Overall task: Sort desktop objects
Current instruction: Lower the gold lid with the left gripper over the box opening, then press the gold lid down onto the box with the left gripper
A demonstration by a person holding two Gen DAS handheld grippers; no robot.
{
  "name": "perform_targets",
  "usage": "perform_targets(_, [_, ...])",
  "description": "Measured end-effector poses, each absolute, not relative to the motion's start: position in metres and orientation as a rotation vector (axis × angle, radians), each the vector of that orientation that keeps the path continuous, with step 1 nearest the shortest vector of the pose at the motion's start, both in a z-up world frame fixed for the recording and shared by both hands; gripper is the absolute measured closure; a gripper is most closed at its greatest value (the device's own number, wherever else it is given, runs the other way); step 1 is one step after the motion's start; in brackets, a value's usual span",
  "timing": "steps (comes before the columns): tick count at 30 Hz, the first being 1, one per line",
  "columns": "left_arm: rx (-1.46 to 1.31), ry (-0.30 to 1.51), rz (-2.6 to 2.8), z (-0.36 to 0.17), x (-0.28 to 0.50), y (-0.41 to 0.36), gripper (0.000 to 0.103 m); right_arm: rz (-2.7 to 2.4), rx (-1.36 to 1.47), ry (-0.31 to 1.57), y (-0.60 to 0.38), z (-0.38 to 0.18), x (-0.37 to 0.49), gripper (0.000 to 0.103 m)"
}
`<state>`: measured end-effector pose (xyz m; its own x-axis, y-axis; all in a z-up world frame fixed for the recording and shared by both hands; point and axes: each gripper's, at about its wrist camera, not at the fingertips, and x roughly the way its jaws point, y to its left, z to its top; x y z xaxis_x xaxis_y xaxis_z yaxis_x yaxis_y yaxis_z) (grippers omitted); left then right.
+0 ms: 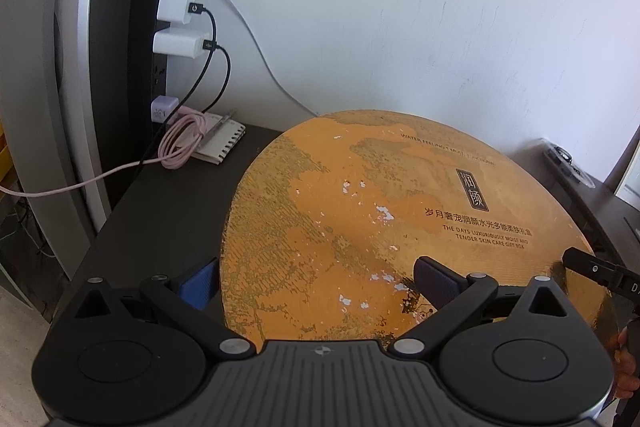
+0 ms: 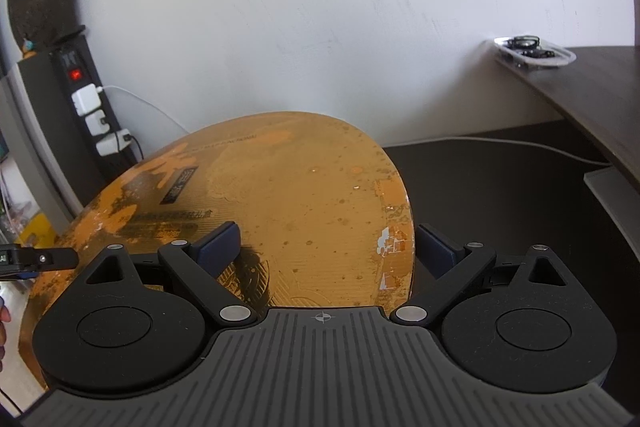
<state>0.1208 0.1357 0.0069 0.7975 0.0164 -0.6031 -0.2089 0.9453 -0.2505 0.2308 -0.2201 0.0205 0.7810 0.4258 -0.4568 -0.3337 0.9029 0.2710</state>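
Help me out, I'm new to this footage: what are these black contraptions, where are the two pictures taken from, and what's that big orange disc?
Each picture comes from a camera on a hand-held two-finger gripper, looking along its fingers. The left gripper straddles one edge of the round orange gift box lid, the right gripper the opposite edge; both are open, gripping nothing. The lid lies on a dark desk. Behind it are a spiral notepad, a coiled pink cable and a power strip with chargers.

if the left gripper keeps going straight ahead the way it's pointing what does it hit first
Probably the round orange gift box lid: the open left gripper already straddles its near edge, one finger beside it, one over it. Past the lid is the white wall.
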Motion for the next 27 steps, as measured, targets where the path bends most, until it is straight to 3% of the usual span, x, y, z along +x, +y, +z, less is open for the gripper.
perform_targets(27, [-0.255, 0.682, 0.146, 0.008, 0.138, 0.134, 0.003, 0.383, 0.211, 0.631, -0.214, 0.006, 0.243, 0.006])
